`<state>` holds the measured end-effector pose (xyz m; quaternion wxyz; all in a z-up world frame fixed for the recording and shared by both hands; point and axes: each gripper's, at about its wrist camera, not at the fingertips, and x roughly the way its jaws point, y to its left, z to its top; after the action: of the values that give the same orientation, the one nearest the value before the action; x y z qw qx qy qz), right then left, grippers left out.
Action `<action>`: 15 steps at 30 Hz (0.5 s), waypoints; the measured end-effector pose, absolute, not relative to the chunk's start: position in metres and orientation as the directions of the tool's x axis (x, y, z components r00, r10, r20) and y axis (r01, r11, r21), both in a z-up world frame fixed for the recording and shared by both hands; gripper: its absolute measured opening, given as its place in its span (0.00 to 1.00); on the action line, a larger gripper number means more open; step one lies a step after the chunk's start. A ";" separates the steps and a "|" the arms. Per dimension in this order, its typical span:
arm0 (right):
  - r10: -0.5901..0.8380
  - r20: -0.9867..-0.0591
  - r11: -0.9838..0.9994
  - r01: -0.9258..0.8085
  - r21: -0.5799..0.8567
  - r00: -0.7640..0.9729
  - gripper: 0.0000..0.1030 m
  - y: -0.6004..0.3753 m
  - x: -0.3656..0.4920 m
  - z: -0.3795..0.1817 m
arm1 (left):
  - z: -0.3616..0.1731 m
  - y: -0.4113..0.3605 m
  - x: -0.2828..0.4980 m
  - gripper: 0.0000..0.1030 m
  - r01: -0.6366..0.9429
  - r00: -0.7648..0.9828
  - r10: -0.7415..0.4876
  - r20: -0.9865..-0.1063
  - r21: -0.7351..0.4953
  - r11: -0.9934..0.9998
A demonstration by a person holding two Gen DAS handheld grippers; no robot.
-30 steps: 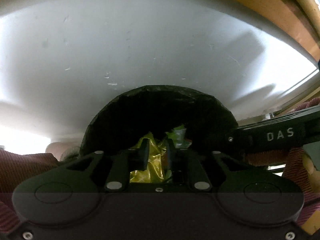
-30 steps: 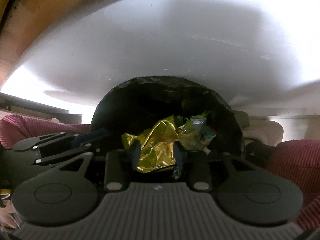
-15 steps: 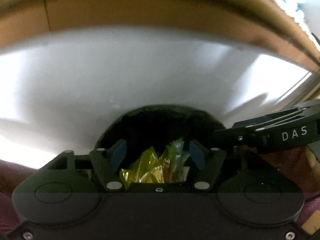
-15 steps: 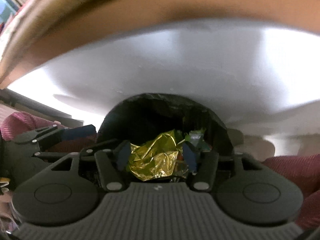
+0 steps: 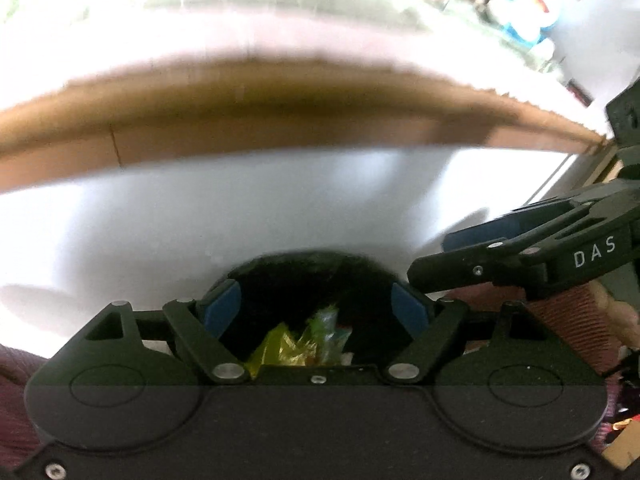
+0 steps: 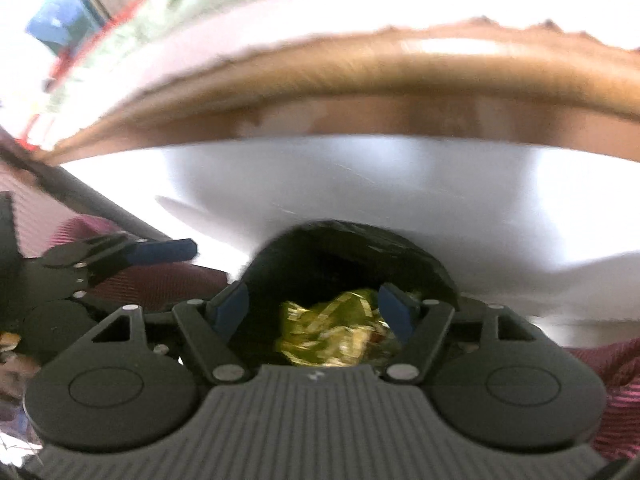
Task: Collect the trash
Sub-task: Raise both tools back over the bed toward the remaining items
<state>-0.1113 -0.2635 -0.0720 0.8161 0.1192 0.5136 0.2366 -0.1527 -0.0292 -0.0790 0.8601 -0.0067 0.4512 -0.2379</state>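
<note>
We look down with both cameras into a black trash bag [image 6: 352, 252] that stands open on the white counter [image 5: 280, 208], and the trash lies inside it: a crumpled gold foil wrapper [image 6: 336, 336] and a green wrapper [image 5: 324, 320] beside it. The bag's mouth is wide and faces up, so things can fall in from above. The left gripper [image 5: 318, 308] is above the bag; its jaws are opening and nothing is between them, the wrappers are lower down in the bag. The right gripper [image 6: 314, 308] is the same, jaws opening and released, with the foil below them and not touched. We judge that both grippers are placed over the opening in order to let trash drop there. Behind the counter stands a brown cardboard edge [image 5: 280, 128]. Red sleeves [image 6: 160, 284] show at the sides.
</note>
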 end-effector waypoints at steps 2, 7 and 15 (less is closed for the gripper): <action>0.541 -0.742 0.840 -0.300 0.452 0.396 0.80 -0.268 -0.113 -0.055 | -0.059 -0.021 -0.152 0.80 0.416 0.508 -0.435 -0.743 -0.231 0.880; 0.599 -0.623 0.801 -0.368 0.472 0.504 0.85 -0.284 -0.111 -0.010 | -0.015 -0.003 -0.145 0.83 0.419 0.576 -0.448 -0.684 -0.223 0.880; 0.616 -0.522 0.785 -0.402 0.472 0.590 0.86 -0.287 -0.095 0.030 | 0.034 0.007 -0.133 0.83 0.413 0.651 -0.464 -0.600 -0.232 0.881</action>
<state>-0.0946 -0.2866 0.0296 0.8783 0.1537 0.3481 0.2896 -0.1326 0.0069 0.0339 0.9079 -0.0374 0.3406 -0.2413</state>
